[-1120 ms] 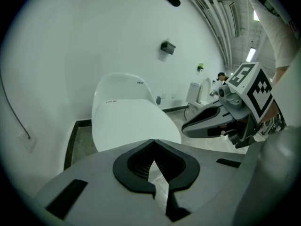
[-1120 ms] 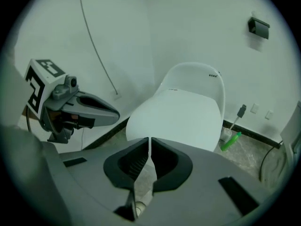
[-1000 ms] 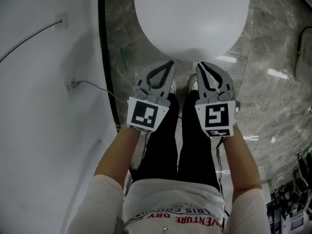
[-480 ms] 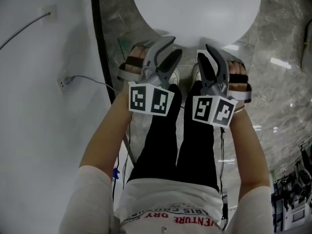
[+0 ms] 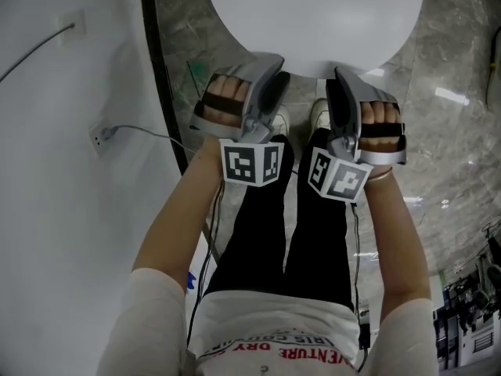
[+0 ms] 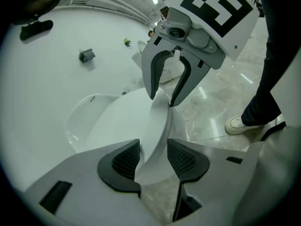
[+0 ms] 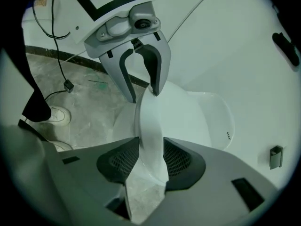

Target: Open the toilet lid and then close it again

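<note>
While the toilet lid (image 5: 313, 14) lies down as a white oval at the top of the head view, both grippers meet its near edge.

Far left: a white wall (image 5: 63, 210) carries a socket (image 5: 98, 135), from which a cable (image 5: 149, 135) runs right. A dark strip (image 5: 156, 92) marks the wall's foot. Only a narrow band of marble floor (image 5: 454, 147) separates this strip from the lid's left edge.

Left of centre: the left hand (image 5: 227, 92) carries the left gripper (image 5: 266, 69), its marker cube (image 5: 252, 163) facing the camera. In the left gripper view the jaws of the left gripper (image 6: 153, 157) have just been opening. They stand apart, astride the lid's (image 6: 122, 126) thin front rim, with the rim between the ribbed pads and no clamping visible.

Centre: black trouser legs (image 5: 297, 225) and two pale shoes (image 5: 278, 120) stand just before the lid's front edge, below and between the grippers.

Right of centre: the right hand (image 5: 380, 116) carries the right gripper (image 5: 344, 81). In the right gripper view the jaws of the right gripper (image 7: 151, 159) have likewise just been opening. They are spread, and the same rim of the lid (image 7: 188, 117) passes between the pads. Each gripper view shows the other gripper just beside it, also straddling the rim ( (image 6: 163, 100), (image 7: 144, 97)).

Far right: a broad stretch of marble floor borders the lid's right edge.
</note>
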`<state>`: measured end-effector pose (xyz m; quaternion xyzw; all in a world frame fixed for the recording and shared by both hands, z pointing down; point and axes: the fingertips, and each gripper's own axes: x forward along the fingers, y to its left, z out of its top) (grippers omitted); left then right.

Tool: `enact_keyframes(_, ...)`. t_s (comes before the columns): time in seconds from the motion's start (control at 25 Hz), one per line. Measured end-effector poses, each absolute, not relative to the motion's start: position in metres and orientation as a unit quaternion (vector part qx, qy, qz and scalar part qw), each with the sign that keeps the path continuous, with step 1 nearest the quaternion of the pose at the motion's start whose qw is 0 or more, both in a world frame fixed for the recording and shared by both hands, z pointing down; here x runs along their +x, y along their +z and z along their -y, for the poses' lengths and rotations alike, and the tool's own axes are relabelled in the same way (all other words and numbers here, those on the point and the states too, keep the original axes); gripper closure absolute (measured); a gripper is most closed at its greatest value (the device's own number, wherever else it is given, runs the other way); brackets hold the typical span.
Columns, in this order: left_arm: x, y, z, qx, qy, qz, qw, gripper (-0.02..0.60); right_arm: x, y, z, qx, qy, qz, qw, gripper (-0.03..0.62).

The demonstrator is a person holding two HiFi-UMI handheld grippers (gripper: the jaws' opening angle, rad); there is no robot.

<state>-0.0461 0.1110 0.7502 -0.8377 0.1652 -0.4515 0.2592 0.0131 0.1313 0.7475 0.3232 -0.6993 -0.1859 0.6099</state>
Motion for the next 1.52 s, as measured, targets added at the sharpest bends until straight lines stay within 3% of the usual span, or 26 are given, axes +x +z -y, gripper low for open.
enact_keyframes(0.8, -0.033, 0.705, -0.101, -0.85, -0.435, -0.194, 0.226, 0.396, 0.015, 0.705, -0.131, 0.326, -0.194, 0.709, 0.594, 0.47)
enact_keyframes(1.32, -0.028, 0.587, -0.083, -0.855, -0.394, -0.201, 0.271, 0.487, 0.016, 0.579, -0.104, 0.354, -0.25, 0.7, 0.568, 0.472)
enact_keyframes(1.52, -0.018, 0.542, -0.058, -0.852, -0.384, -0.222, 0.279, 0.5, 0.024, 0.539, -0.081, 0.369, -0.253, 0.696, 0.562, 0.525)
